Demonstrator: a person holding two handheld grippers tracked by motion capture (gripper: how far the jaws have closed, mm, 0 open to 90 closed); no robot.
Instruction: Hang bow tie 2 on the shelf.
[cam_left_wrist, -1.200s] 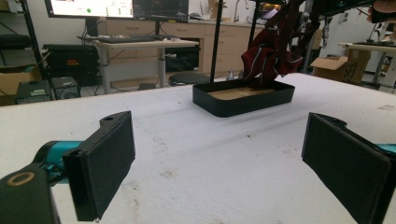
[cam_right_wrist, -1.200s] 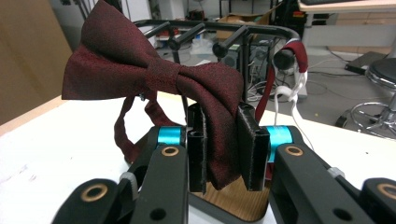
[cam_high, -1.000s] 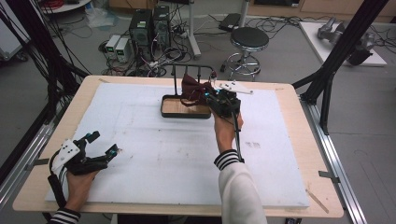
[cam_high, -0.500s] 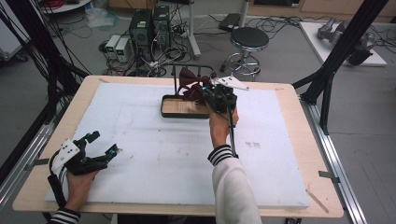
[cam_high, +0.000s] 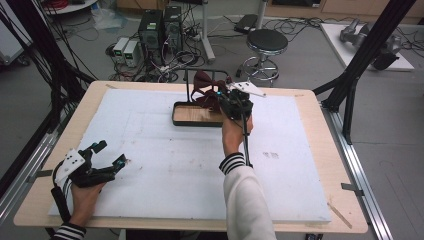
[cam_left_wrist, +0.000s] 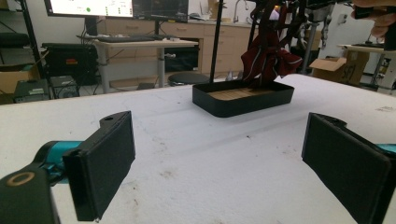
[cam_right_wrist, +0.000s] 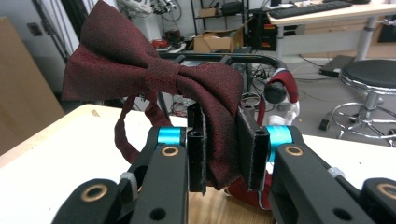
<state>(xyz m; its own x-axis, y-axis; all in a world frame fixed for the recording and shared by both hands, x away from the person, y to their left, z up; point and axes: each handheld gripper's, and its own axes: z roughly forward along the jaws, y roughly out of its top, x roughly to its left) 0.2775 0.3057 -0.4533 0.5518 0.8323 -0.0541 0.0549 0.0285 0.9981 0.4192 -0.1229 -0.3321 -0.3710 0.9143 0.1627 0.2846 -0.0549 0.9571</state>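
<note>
The right gripper (cam_right_wrist: 223, 149) pinches one wing of the dark red bow tie (cam_right_wrist: 154, 74) between its jaws and holds it over the black tray (cam_high: 181, 114), beside the tray's upright rack (cam_right_wrist: 224, 58). The step in hand appears to be hanging the bow tie. The next move calls for carrying its strap (cam_right_wrist: 122, 133) to the bar. The left gripper (cam_left_wrist: 219, 161) rests on the desk (cam_high: 150, 165), jaws spread, holding nothing.

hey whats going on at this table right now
A person works with a handheld gripper in each hand. The right gripper is shut on a dark red bow tie, holding it up by one wing over the black tray with a wooden floor and its black rail stand at the far side of the table. The left gripper rests open near the table's front left corner, holding nothing.
</note>
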